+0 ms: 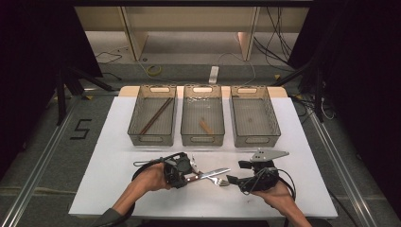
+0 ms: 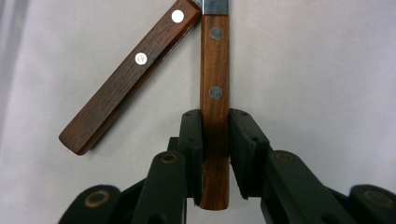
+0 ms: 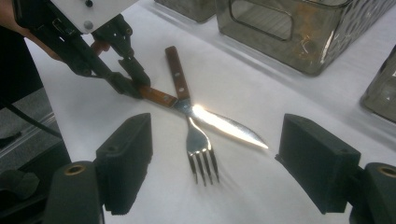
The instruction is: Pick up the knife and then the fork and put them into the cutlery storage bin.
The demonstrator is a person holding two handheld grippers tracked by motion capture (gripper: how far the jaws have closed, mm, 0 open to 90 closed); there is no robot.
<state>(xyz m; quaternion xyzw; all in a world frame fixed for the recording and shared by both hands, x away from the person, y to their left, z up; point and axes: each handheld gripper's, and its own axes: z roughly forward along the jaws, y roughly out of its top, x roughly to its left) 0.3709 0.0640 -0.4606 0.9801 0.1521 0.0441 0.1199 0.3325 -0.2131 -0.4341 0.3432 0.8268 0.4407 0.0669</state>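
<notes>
Two forearms come in from the near edge of the white-covered bench [image 1: 118,142], hands low and angled toward each other. Left tongs [image 2: 215,140] point in toward the middle, pads clamped on the brown wooden riveted handle of the steel-bladed knife [image 2: 215,93]; no earlier frame, so only the grip is noted. Knife lies flat on the bench, blade crossing the wooden-handled silver fork [image 3: 198,140] at its neck. Fork handle sits just beside the knife handle, splayed off at an angle. Right tongs [image 3: 233,168] hover near the fork tines, jaws wide apart, nothing between the pads. Right hand cups its tool from below. Three clear mesh-patterned plastic bins [image 1: 202,118] stand in a row behind.
</notes>
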